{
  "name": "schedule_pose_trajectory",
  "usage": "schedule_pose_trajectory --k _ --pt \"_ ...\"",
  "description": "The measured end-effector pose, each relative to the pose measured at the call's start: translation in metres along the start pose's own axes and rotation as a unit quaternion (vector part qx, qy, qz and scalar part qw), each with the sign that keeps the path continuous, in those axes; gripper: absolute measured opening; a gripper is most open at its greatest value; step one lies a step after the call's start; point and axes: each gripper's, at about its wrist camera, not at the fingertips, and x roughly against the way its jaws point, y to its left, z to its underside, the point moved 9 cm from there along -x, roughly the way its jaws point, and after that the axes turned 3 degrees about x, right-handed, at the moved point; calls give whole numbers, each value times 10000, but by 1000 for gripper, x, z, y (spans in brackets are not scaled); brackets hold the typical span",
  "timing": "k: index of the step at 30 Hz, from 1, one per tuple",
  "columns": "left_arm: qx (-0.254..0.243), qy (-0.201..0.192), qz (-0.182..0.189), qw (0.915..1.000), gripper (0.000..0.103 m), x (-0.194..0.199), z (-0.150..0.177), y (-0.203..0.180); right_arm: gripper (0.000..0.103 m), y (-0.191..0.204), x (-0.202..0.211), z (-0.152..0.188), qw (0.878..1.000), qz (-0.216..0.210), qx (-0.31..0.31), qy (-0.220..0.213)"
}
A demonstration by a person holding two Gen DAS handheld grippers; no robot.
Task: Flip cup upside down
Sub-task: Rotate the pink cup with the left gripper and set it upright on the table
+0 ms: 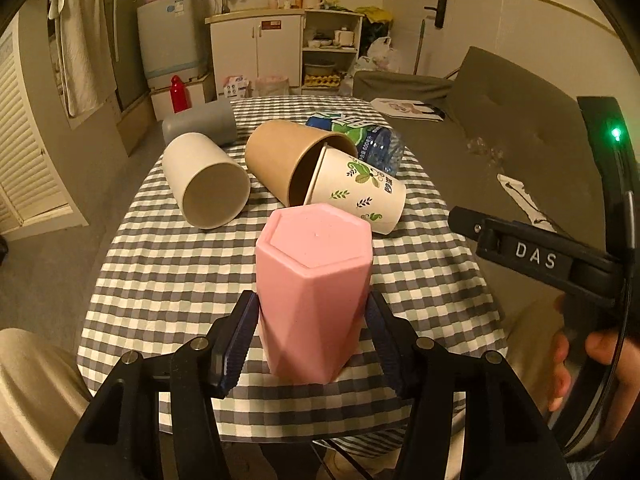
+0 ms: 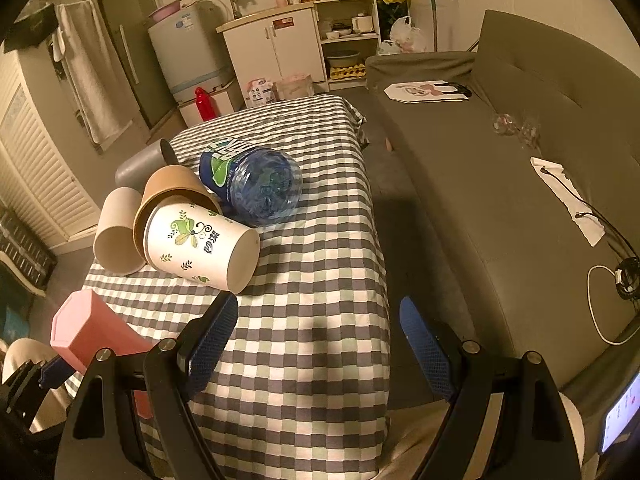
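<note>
Legibly, white capitals "DAS" sit on the black body of the right gripper point(image 1: 536, 258), right of centre in the left wrist view. Bottle point(image 2: 256, 184) label, blue and green with white characters: unreadable. Printed paper cup point(image 2: 200, 242) carries green leaf motifs and dark characters, too small to read.

Pink cup point(image 1: 314, 296): faceted, hexagonal, matte, flat base facing up, mouth down on the checked tablecloth point(image 1: 160, 264). Lower centre of the left wrist view; lower left edge of the right wrist view point(image 2: 96, 336).

Left gripper point(image 1: 312, 330): fingers closed against the pink cup's two sides, blue pads touching it.

Right gripper point(image 2: 320, 344): fingers spread wide, nothing between them, cloth below.

Behind the pink cup, upper centre of the left wrist view: cream cup point(image 1: 206, 184) on its side, mouth toward camera; brown cup point(image 1: 288, 156) on its side with the printed cup nested in its mouth; grey cup point(image 1: 200, 126) beyond; bottle lying beside the brown cup.
</note>
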Motion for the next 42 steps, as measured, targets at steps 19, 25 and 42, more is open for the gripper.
schedule_pose_trajectory --k 19,25,42 --pt "-50 456 207 9987 60 -31 34 9 83 0 0 0 10000 15 -41 29" --pt "-101 94 217 9997 58 -25 16 8 83 1 -1 0 10000 33 11 17" --pt "-479 454 180 9977 58 -41 22 13 83 12 -9 1 9998 68 178 116"
